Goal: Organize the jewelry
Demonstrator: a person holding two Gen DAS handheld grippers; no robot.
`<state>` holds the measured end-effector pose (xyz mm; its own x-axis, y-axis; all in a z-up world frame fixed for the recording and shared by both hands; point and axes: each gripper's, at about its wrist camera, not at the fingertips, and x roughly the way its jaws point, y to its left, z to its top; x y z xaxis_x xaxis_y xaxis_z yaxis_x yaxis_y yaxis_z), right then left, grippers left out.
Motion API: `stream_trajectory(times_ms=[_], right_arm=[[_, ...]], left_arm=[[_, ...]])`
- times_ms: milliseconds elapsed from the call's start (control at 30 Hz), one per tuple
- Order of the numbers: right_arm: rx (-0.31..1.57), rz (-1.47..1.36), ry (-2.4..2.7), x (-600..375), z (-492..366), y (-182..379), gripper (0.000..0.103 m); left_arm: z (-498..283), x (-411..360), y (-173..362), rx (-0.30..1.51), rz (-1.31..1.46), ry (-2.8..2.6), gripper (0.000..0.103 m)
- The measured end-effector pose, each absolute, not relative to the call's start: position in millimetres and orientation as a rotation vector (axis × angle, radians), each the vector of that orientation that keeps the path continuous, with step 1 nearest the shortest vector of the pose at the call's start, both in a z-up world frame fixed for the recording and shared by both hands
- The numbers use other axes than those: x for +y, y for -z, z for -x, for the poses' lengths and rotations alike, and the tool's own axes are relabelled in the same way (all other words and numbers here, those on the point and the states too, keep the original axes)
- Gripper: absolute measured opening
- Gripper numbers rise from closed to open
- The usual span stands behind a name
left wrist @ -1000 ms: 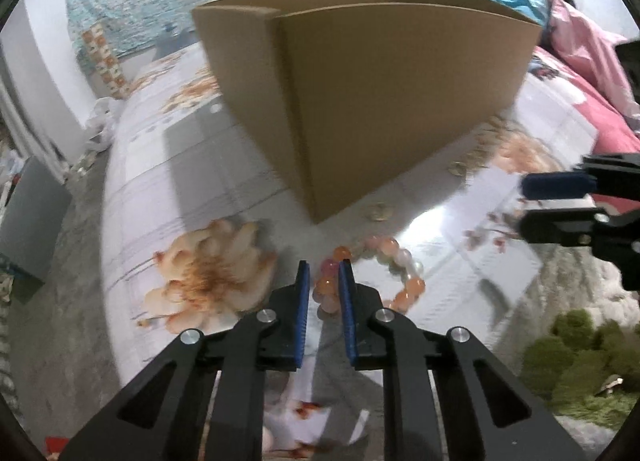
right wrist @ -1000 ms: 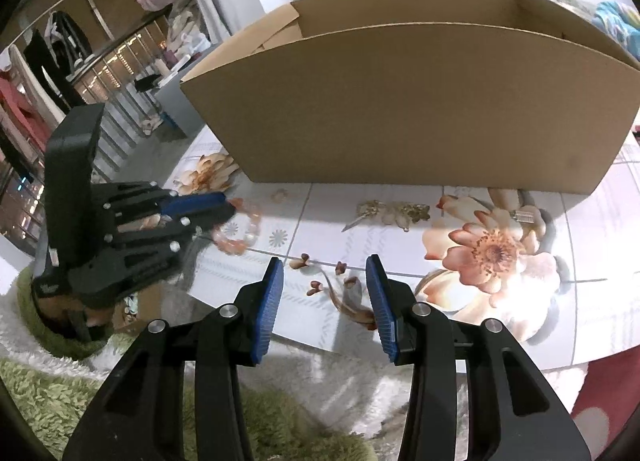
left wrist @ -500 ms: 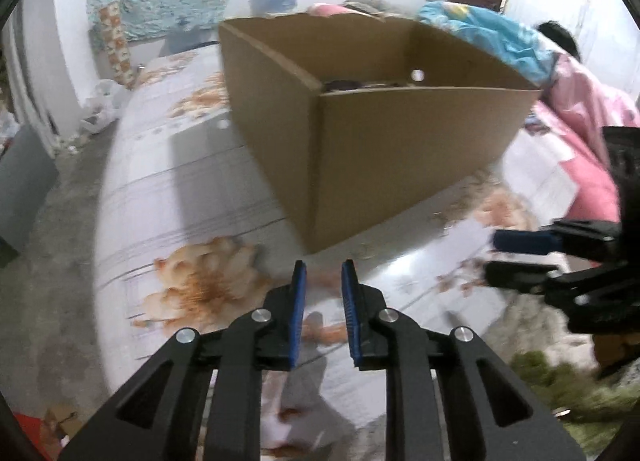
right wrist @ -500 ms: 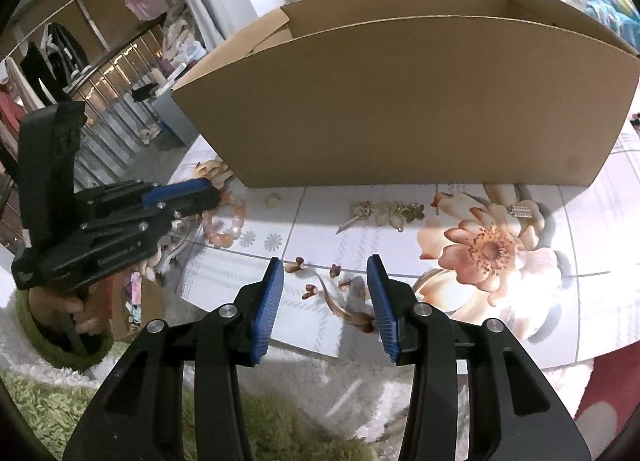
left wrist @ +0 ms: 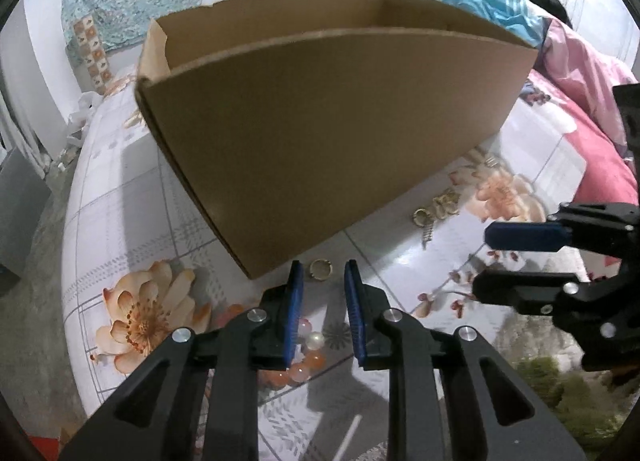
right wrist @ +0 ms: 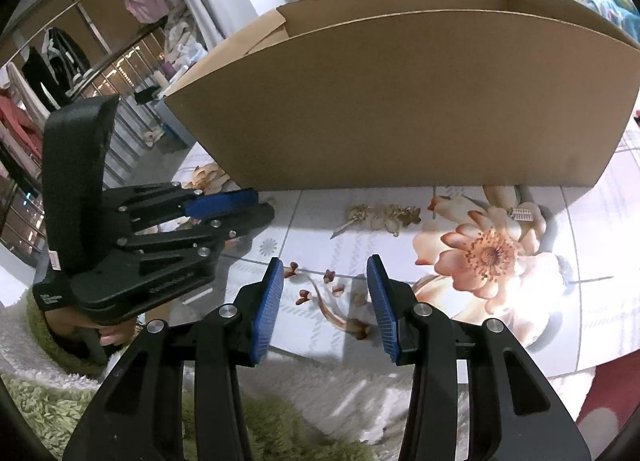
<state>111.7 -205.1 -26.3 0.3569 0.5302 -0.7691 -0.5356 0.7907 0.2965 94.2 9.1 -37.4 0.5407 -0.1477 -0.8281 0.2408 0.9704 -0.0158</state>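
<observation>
A brown cardboard box (left wrist: 328,133) stands on the flowered table; it also shows in the right wrist view (right wrist: 400,109). My left gripper (left wrist: 322,285) is open and empty, low over the table. A gold ring (left wrist: 321,269) lies just past its tips, by the box corner. A pink and orange bead bracelet (left wrist: 306,357) lies under its left finger. Gold earrings and a clip (left wrist: 436,209) lie further right, also in the right wrist view (right wrist: 384,217). A small silver piece (right wrist: 522,215) lies by the box. My right gripper (right wrist: 326,281) is open and empty.
The left gripper appears in the right wrist view (right wrist: 240,205) at the left. The right gripper appears in the left wrist view (left wrist: 520,257) at the right. A green shaggy rug (right wrist: 48,401) lies below the table's front edge. A pink blanket (left wrist: 580,73) lies far right.
My left gripper was closed on the bead bracelet and has opened; the bracelet now lies under it on the table. The left gripper swung toward the box corner. My right gripper hardly moved.
</observation>
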Motion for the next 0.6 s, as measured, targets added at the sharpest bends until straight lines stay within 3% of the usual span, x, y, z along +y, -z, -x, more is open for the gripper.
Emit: stream_trajectory(times_ms=[233,433,600], right_arm=[[0.998,-0.001,-0.687,-206,-118,25,0.042],[0.998,-0.007,-0.676,-206,-118,23,0.042],[0.991,-0.001,-0.673,-204,-116,20,0.042]], left_arm=[[-99,2,40,0.949,-0.141,0.229,0.02],[-96,-1,40,0.94,-0.163,0.247,0.011],[-94,-4,40,0.935,-0.163,0.256,0.011]])
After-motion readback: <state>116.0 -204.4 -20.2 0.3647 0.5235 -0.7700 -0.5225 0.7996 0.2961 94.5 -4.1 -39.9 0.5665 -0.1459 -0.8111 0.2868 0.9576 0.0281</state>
